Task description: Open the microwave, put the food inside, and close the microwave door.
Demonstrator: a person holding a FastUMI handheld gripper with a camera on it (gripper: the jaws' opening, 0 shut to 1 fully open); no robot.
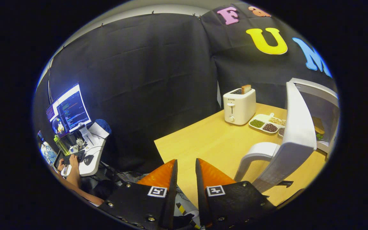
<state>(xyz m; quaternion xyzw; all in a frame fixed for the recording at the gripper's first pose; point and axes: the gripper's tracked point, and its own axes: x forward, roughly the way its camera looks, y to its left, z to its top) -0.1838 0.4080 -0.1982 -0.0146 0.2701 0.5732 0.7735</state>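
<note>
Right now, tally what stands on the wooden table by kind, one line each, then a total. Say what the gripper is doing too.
Microwave, door swung open, food inside: 1
Toaster with a bread slice sticking up: 1
Divided tray of beans and grains: 1
Total: 3
The gripper hangs at the table's near edge, fingers slightly apart, holding nothing.

toaster (pixel 239 106) with bread (pixel 246 88), divided dish (pixel 267 123), monitor (pixel 69 110)

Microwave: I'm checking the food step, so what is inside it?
Inside the microwave, some food shows past its open door. The door hides the rest. The gripper holds nothing, fingers slightly apart.
</note>
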